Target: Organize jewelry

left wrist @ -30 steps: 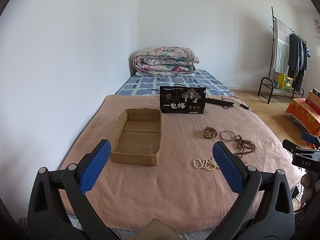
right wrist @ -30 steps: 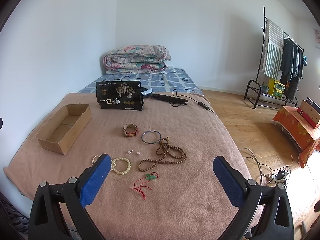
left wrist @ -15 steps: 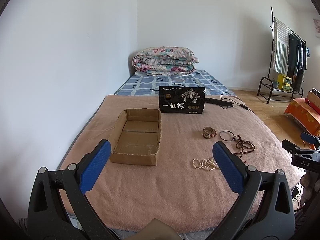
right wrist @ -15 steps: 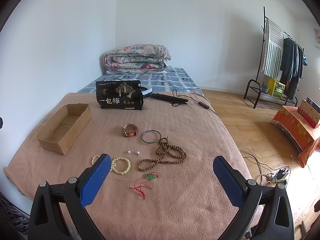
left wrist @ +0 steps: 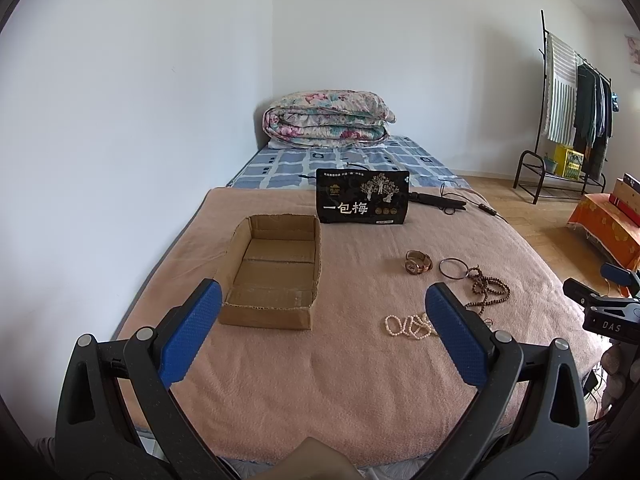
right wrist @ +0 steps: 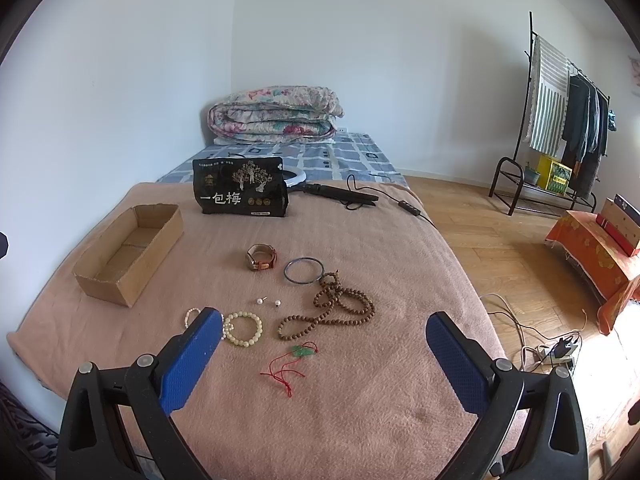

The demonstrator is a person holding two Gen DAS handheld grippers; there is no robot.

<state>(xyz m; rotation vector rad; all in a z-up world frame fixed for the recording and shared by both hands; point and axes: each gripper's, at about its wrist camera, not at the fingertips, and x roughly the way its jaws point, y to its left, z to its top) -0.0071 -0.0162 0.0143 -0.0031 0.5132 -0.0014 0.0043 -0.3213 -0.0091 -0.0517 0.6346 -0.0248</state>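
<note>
Jewelry lies on a pink blanket point(right wrist: 360, 400): a watch point(right wrist: 262, 262), a thin bangle point(right wrist: 304, 271), brown wooden beads point(right wrist: 332, 312), two pearl studs point(right wrist: 268, 302), a cream bead bracelet point(right wrist: 243, 329), a pearl bracelet point(left wrist: 406, 325) and a green pendant on red cord point(right wrist: 298, 360). An empty cardboard box point(left wrist: 276, 272) sits to the left and also shows in the right wrist view point(right wrist: 128, 254). My left gripper point(left wrist: 320, 334) is open and empty in front of the box. My right gripper point(right wrist: 324, 356) is open and empty above the near jewelry.
A black snack bag point(right wrist: 240, 192) stands behind the jewelry, with a black hair tool and cable point(right wrist: 340, 196) beside it. A folded quilt point(right wrist: 276, 116) lies at the bed's head. A clothes rack point(right wrist: 560, 120) and an orange-covered stand point(right wrist: 592, 252) are on the right.
</note>
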